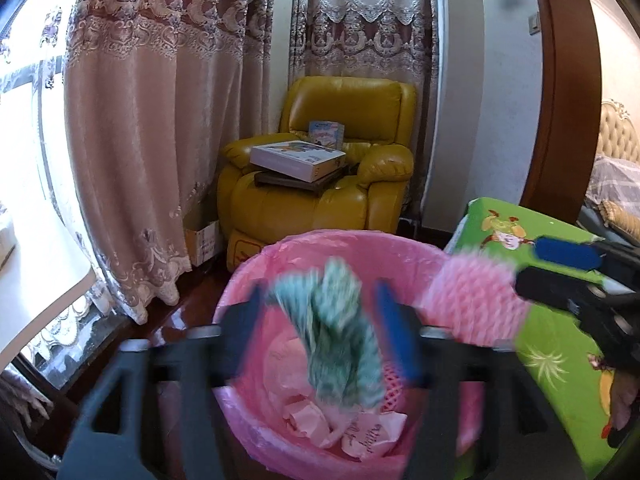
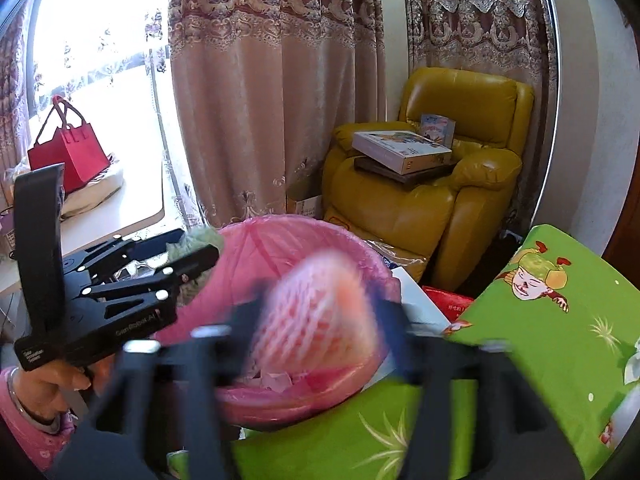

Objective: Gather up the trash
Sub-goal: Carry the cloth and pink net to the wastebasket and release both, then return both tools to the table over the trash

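Observation:
A pink bin point(image 1: 256, 280) lined with a pink bag stands on the floor, with crumpled pink paper point(image 1: 320, 424) inside; it also shows in the right wrist view point(image 2: 256, 248). My left gripper point(image 1: 320, 332) is over the bin, its jaws apart, with a blurred green net wrapper point(image 1: 340, 328) between them; whether it is still gripped is unclear. My right gripper point(image 2: 320, 320) holds a pink foam net point(image 2: 320, 312) beside the bin's rim; it also shows in the left wrist view point(image 1: 476, 296).
A yellow leather armchair point(image 1: 320, 200) with boxes point(image 1: 298, 158) on its seat stands behind the bin. Curtains point(image 1: 160, 120) hang at the left. A green cartoon-print surface point(image 1: 552, 344) lies to the right. A red bag point(image 2: 70, 148) sits by the window.

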### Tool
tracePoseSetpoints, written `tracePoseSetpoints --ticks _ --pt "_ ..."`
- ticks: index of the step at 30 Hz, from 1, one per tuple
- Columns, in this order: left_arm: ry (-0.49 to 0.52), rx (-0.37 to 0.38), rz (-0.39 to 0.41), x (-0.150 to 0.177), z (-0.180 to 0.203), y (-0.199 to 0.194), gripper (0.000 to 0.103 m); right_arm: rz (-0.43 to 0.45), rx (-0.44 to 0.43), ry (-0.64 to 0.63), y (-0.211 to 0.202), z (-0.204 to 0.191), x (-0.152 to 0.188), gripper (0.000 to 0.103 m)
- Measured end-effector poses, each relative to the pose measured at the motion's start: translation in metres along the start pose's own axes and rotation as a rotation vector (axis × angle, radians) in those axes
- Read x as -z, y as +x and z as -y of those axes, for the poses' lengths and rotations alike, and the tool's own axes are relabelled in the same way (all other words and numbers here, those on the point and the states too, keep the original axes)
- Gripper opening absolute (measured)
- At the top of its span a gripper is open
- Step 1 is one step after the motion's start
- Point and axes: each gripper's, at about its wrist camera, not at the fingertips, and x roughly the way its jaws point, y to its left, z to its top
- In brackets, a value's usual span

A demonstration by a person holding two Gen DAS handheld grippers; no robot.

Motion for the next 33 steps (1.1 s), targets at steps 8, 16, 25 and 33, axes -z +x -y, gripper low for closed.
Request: tracePoseSetpoints --ticks 8,16,25,33 --pt "-0.003 -0.044 0.048 0.000 -0.003 -0.022 0.091 0.040 0.058 0.005 -0.044 0.025 0.013 0.066" --pt "0.043 0.044 0.040 -0.001 0.055 -0.034 0.093 0.062 0.197 0.055 -0.106 0.076 0.046 0.066" --pt "0.140 0.214 -0.009 0.014 0.169 -0.031 0.093 0.063 0.407 0.240 -0.187 0.177 0.115 0.066" --pt "0.248 0.327 -0.035 0.033 0.271 -0.032 0.093 0.067 0.603 0.414 -0.261 0.256 0.183 0.066"
